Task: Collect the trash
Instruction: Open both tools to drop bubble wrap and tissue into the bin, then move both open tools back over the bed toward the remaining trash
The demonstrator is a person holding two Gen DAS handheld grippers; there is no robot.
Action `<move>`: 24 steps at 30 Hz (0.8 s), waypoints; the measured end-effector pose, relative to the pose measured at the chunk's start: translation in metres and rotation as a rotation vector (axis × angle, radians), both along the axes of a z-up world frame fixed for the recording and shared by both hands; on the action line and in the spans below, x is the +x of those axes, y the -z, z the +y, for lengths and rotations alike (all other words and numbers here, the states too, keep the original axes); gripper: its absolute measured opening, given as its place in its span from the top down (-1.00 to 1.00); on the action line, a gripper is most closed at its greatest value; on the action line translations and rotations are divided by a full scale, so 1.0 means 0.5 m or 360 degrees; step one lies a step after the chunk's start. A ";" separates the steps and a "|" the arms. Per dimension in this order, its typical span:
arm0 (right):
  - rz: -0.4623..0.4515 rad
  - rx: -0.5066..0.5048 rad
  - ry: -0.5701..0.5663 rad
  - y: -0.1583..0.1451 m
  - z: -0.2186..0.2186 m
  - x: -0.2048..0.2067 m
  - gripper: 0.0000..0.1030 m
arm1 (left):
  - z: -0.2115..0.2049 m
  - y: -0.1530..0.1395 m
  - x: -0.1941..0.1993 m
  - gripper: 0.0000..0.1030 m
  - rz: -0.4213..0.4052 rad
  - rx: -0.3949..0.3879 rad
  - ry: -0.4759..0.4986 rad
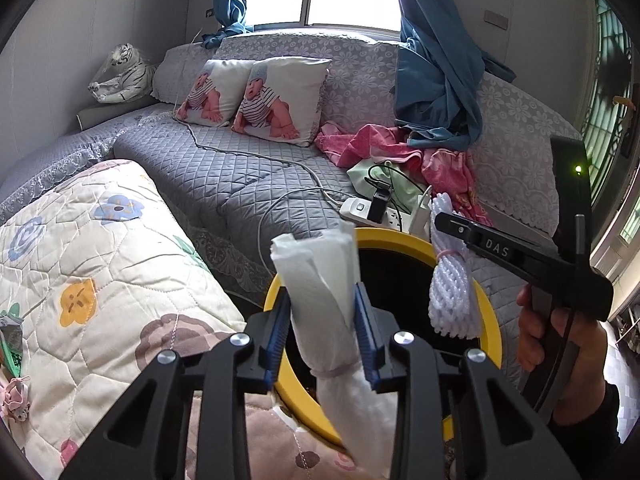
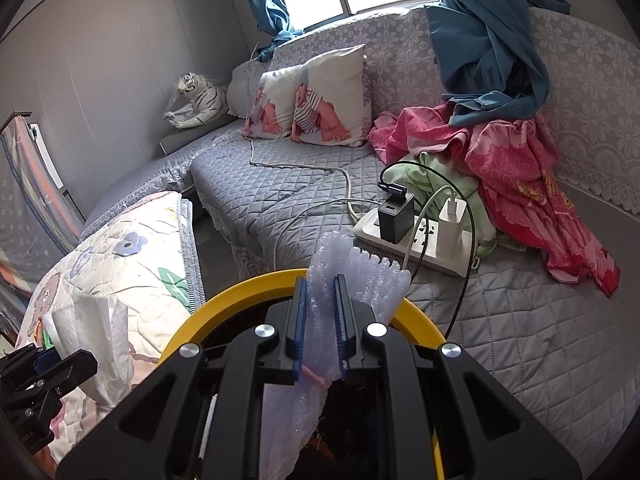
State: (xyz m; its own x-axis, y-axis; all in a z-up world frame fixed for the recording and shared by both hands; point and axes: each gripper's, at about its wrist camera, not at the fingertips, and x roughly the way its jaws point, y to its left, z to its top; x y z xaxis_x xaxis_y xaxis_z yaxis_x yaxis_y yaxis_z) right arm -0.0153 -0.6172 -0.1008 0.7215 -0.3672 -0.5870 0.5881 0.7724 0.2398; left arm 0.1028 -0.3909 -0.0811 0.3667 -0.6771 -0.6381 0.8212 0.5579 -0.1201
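Observation:
My left gripper [image 1: 322, 314] is shut on a rolled white paper towel [image 1: 320, 280] and holds it over the rim of a yellow-rimmed trash bin [image 1: 490, 332]. My right gripper [image 2: 320, 320] is shut on a piece of bubble-wrap foam packaging [image 2: 360, 276], held over the same bin [image 2: 224, 292]. In the left wrist view the foam packaging [image 1: 454, 292] hangs over the bin's right side, below the black right gripper body. In the right wrist view the paper towel [image 2: 100, 336] and the left gripper show at lower left.
A grey quilted sofa [image 1: 240, 168] holds two baby-print pillows [image 1: 280, 100], a white power strip with chargers [image 2: 416, 236], cables, pink cloth [image 2: 520, 168] and a blue curtain [image 1: 436, 80]. A floral quilt [image 1: 100, 260] lies at left. A toy tiger [image 1: 120, 76] sits far left.

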 end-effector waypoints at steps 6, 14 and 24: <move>0.0008 0.0036 0.0025 0.007 -0.008 -0.003 0.33 | 0.018 -0.011 0.017 -0.02 0.0028 -0.0045 -0.0099; -0.0050 0.0056 0.0079 -0.010 -0.011 -0.023 0.04 | 0.080 -0.064 0.043 -0.47 -0.0008 -0.0174 -0.0306; -0.0208 -0.0063 -0.0145 -0.082 0.081 -0.005 -0.54 | 0.288 -0.176 0.076 -0.85 -0.0263 -0.0329 -0.0664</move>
